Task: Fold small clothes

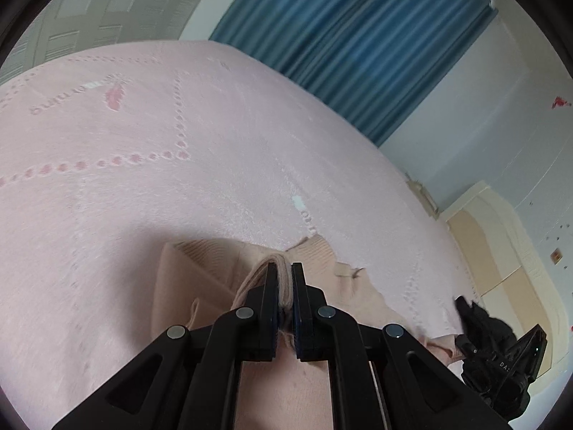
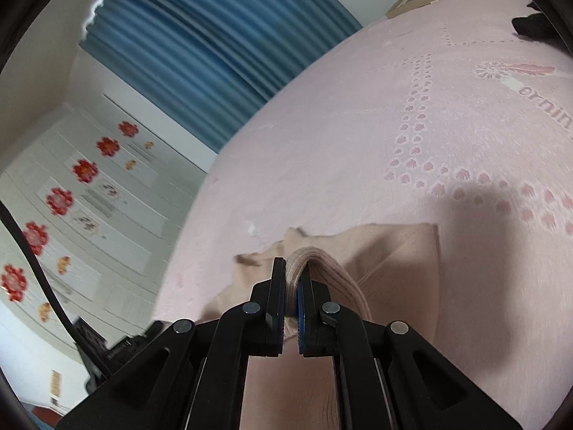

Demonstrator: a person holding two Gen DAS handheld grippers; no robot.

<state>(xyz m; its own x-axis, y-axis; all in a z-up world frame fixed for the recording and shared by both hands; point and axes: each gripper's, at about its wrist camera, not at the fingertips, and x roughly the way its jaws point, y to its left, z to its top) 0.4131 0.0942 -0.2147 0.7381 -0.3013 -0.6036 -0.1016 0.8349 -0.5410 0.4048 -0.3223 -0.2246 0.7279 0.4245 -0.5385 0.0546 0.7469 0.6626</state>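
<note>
Left wrist view: left gripper [image 1: 284, 268] is pinching a bunched ribbed edge of the beige knit garment [image 1: 186, 279], fabric sitting squeezed between the two fingers, jaws nearly closed on it. The rest of the garment is spreading out below and ahead of the fingertips, lying on the pink bedspread [image 1: 143, 179], with a folded flap to the left and a ribbed cuff or hem poking up just right of the tips. Right gripper [image 1: 501, 365] is showing at the lower right edge, black, partly cut off, near the garment's far end. Blue curtain [image 1: 358, 43] is hanging behind the bed; cream headboard [image 1: 501, 236] is standing at right. Right wrist view: right gripper [image 2: 293, 268] is clamping a looped ribbed band of the same garment [image 2: 394, 251], the band arching over the right finger, jaws closed on cloth. Garment body is lying flat on the bedspread [image 2: 358, 143] ahead and right of the tips. Only this view is showing red flower stickers [image 2: 59, 200] on the wall, a black cable [image 2: 35, 268], and a small box [image 2: 415, 0] beyond the bed.
</note>
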